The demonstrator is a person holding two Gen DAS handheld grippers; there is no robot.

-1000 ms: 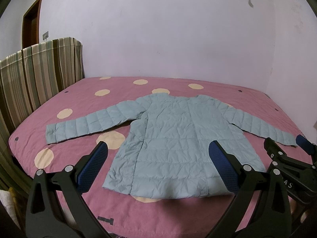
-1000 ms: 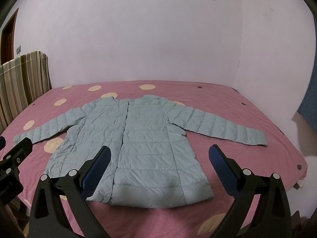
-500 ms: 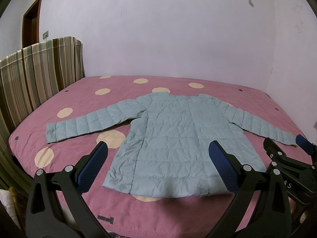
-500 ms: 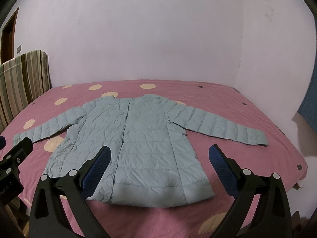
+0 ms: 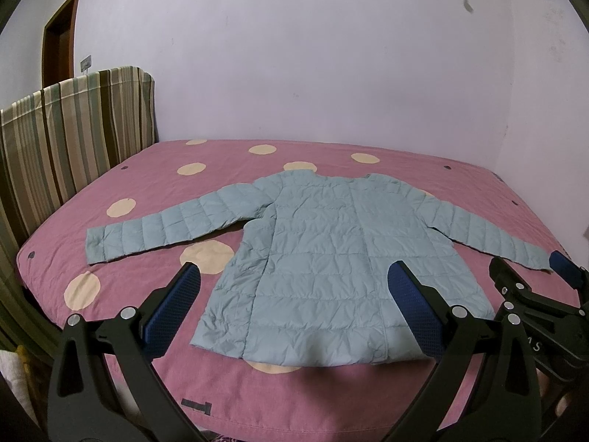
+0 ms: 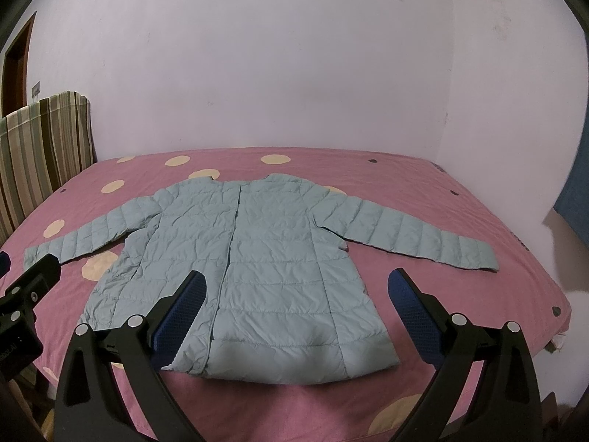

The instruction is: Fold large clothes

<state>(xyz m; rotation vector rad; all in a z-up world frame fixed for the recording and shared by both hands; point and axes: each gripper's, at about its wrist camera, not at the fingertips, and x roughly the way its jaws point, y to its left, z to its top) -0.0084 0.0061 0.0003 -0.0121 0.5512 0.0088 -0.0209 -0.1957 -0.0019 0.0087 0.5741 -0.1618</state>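
A light blue quilted jacket (image 5: 331,258) lies flat on the pink bed, front up, collar towards the far wall, both sleeves spread out sideways. It also shows in the right wrist view (image 6: 257,254). My left gripper (image 5: 294,311) is open and empty, held above the bed's near edge in front of the jacket's hem. My right gripper (image 6: 298,313) is open and empty, also above the near edge by the hem. The right gripper (image 5: 533,302) shows at the right of the left wrist view.
The bed (image 5: 154,184) has a pink cover with cream dots. A striped headboard (image 5: 66,140) stands at the left. A white wall runs behind and at the right. A blue cloth (image 6: 574,191) hangs at the far right.
Both views have shifted very slightly. The jacket has not moved and both grippers stay open.
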